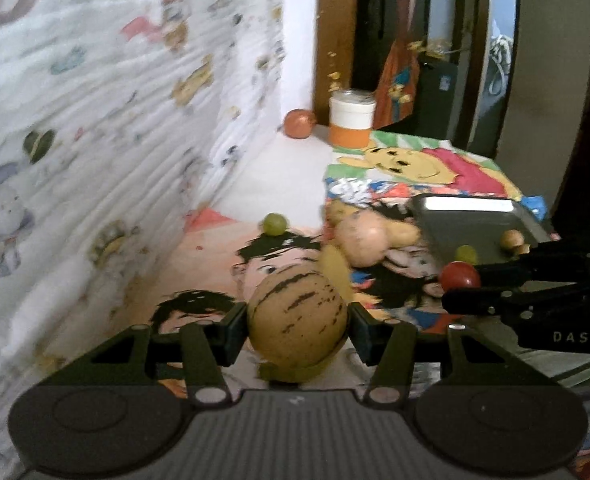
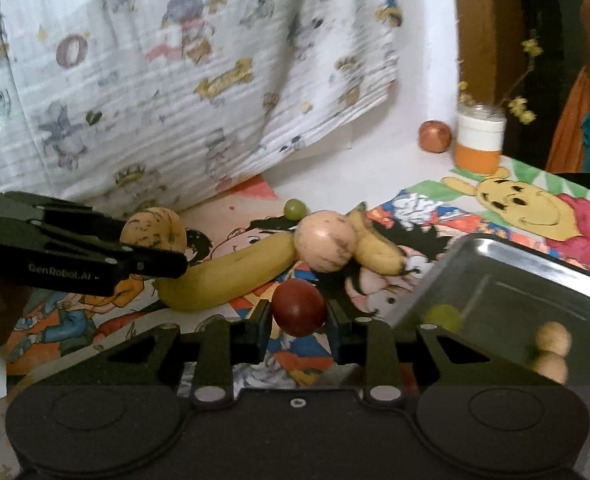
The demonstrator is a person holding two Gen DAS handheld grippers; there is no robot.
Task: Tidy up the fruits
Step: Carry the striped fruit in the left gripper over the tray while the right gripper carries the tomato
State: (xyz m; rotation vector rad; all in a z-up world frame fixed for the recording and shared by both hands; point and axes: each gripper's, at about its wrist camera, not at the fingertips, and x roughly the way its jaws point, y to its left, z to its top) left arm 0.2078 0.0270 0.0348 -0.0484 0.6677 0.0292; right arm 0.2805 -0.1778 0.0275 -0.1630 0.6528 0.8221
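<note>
The left tongs (image 1: 298, 322) grip a striped melon (image 1: 297, 320); the right tongs (image 2: 298, 314) are closed on a red fruit (image 2: 298, 308), both off the worktop (image 1: 291, 168). Carry each level over the tray (image 2: 535, 280) and release low so they don't roll. The melon's long axis runs roughly along the fingers, away from the camera; the red fruit is round.

The banana (image 2: 231, 276) and a pale round fruit (image 2: 327, 240) lie across the middle of the worktop (image 2: 335, 168), blocking the way far. The steel tray (image 2: 535, 280) fills the near right. Bare worktop lies far, up to the jar (image 2: 479, 142).
</note>
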